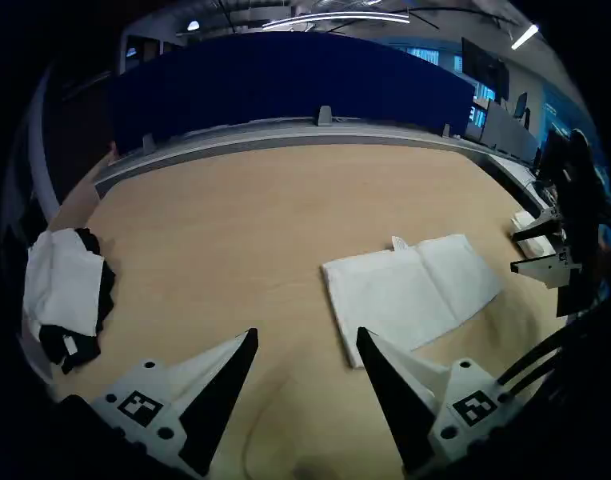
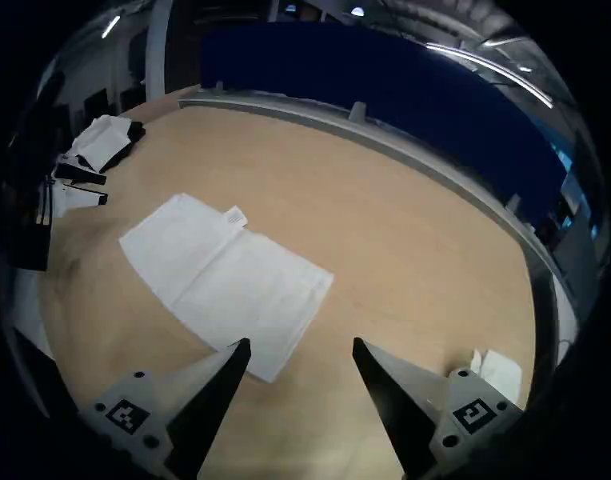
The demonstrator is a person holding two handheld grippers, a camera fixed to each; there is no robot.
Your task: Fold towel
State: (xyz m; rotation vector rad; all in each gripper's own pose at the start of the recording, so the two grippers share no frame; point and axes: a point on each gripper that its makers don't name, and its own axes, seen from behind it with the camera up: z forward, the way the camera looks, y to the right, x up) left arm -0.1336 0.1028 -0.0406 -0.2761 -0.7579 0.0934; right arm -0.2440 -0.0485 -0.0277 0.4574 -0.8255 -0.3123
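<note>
Item 1: left hand-held gripper (image 1: 305, 336), nearest in the left gripper view, its two fingers spread wide and holding nothing, bare wood showing between them; the tip of one finger overlaps the towel's near corner, and contact cannot be told. Item 2: right hand-held gripper (image 2: 301, 344), nearest in the right gripper view, its fingers likewise spread and holding nothing, with one fingertip just over the towel's near edge. Item 3: towel (image 1: 409, 292), white, lying flat on the bench just beyond both pairs of fingers, an oblong with a crease running across its middle; a small tag (image 1: 398, 242) sticks out at its far edge. In the right gripper view the towel (image 2: 225, 280) lies aslant, the tag (image 2: 235, 216) again on the far side. Item 4: bench (image 1: 249, 208), light wood, broad, with a pale raised strip along its far edge. Item 5: small white folded piece (image 2: 497, 372), on the bench well apart from the towel. Item 6: heap of white and black cloth (image 1: 65, 296), white piece on top, at the bench's edge well apart from the towel. Item 7: each unit as seen from the other, farther off: right hand-held gripper (image 1: 515, 251) and left hand-held gripper (image 2: 105, 189), both over the bench with fingers parted. Item 8: dark blue partition (image 1: 289, 80), standing along the far side of the bench. Item 9: ceiling light strips (image 1: 337, 18), farthest, above the partition.
</note>
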